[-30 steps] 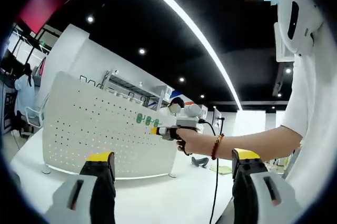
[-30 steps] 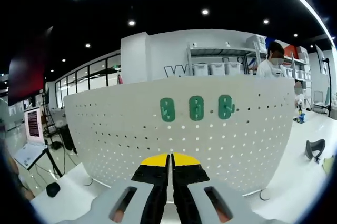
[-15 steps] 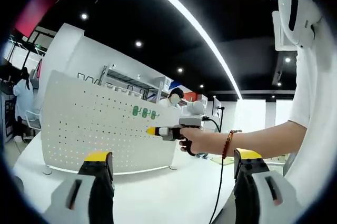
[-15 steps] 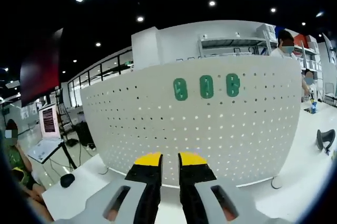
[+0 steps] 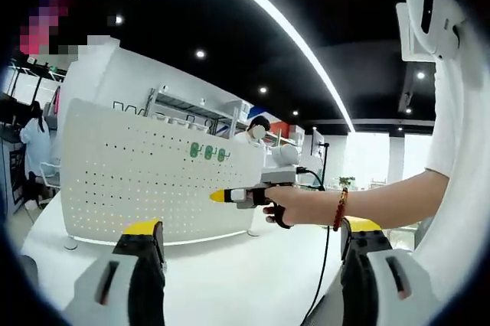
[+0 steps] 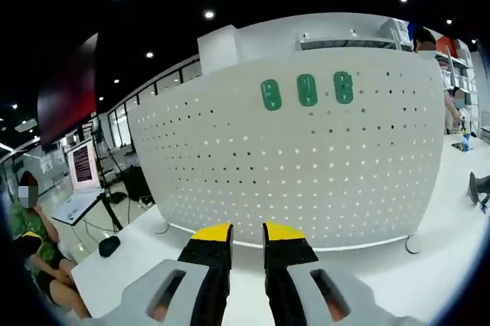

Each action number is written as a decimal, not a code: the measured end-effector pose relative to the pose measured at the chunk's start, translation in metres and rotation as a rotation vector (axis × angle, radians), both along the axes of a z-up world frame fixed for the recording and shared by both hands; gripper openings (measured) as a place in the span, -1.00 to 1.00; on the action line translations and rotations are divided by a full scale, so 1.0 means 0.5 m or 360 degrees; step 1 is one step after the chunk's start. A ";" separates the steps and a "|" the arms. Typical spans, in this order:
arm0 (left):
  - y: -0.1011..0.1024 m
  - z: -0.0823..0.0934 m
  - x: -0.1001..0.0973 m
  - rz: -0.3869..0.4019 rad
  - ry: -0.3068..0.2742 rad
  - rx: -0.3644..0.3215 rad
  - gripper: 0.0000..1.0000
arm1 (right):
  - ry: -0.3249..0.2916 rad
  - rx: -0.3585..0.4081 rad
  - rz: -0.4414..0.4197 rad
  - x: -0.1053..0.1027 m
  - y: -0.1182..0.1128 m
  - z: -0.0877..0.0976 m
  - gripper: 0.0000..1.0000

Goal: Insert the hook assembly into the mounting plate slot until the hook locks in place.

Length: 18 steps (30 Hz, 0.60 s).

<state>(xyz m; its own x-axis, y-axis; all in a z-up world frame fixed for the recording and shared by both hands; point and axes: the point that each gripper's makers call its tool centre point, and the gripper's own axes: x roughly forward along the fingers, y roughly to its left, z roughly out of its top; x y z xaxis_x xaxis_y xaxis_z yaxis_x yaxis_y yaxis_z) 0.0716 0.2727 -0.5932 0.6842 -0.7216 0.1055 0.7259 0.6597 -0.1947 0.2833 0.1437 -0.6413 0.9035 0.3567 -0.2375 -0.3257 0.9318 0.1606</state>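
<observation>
A white perforated mounting plate [image 6: 306, 165] stands upright on the white table [image 6: 429, 265]. Three green hook pieces [image 6: 307, 89] sit in a row near its top edge. My right gripper [image 6: 246, 233] points at the plate's lower part, open a little with nothing between its yellow-tipped jaws. In the left gripper view the plate [image 5: 115, 180] stands at the left with the green hooks [image 5: 207, 153] on it, and a hand holds the right gripper [image 5: 222, 197] just below and to the right of them. My left gripper [image 5: 251, 238] is wide open and holds nothing.
A seated person [image 6: 27, 242] and a screen on a stand [image 6: 80, 177] are at the left beyond the table edge. A black cable [image 5: 321, 265] hangs from the right gripper. A small black object [image 6: 109, 246] lies near the table's left corner.
My right gripper's jaws went from shut to slightly parted. It has dropped lower relative to the green hooks and drawn back a little from the plate. The left gripper stays wide open.
</observation>
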 end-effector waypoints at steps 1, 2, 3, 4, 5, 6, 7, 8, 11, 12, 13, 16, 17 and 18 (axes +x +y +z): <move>0.002 -0.001 0.000 0.0002 0.0005 -0.0001 0.97 | 0.0007 0.0002 0.0008 0.000 0.003 -0.006 -0.71; 0.002 -0.002 0.000 0.0004 0.0006 0.0001 0.97 | 0.0019 0.0012 0.0012 -0.001 0.005 -0.010 -0.71; 0.004 -0.004 -0.001 0.0009 0.0010 0.0005 0.97 | 0.0034 0.0016 0.0020 0.000 0.009 -0.018 -0.71; 0.005 -0.006 -0.001 0.0012 0.0016 0.0007 0.97 | 0.0043 0.0014 0.0023 -0.001 0.011 -0.022 -0.71; 0.008 -0.009 -0.002 0.0014 0.0024 0.0008 0.96 | 0.0052 0.0018 0.0023 0.000 0.013 -0.028 -0.71; 0.010 -0.011 -0.002 0.0016 0.0028 0.0006 0.96 | 0.0059 0.0019 0.0028 0.000 0.015 -0.033 -0.70; 0.012 -0.013 -0.001 0.0021 0.0035 0.0009 0.96 | 0.0072 0.0019 0.0036 0.001 0.018 -0.040 -0.70; 0.014 -0.014 -0.001 0.0025 0.0040 0.0010 0.96 | 0.0081 0.0017 0.0036 0.001 0.020 -0.046 -0.70; 0.017 -0.017 0.000 0.0030 0.0045 0.0015 0.95 | 0.0108 0.0018 0.0044 0.004 0.025 -0.062 -0.70; 0.018 -0.018 0.001 0.0033 0.0047 0.0020 0.95 | 0.0121 0.0018 0.0055 0.004 0.028 -0.067 -0.70; 0.019 -0.020 0.002 0.0035 0.0050 0.0025 0.95 | 0.0133 0.0018 0.0069 0.003 0.032 -0.073 -0.70; 0.023 -0.024 0.007 0.0052 0.0055 0.0039 0.94 | 0.0186 0.0007 0.0100 0.002 0.043 -0.098 -0.68; 0.024 -0.024 0.008 0.0056 0.0053 0.0040 0.93 | 0.0193 0.0008 0.0103 0.002 0.045 -0.103 -0.68; 0.024 -0.024 0.009 0.0058 0.0052 0.0039 0.93 | 0.0198 0.0006 0.0108 0.002 0.047 -0.108 -0.68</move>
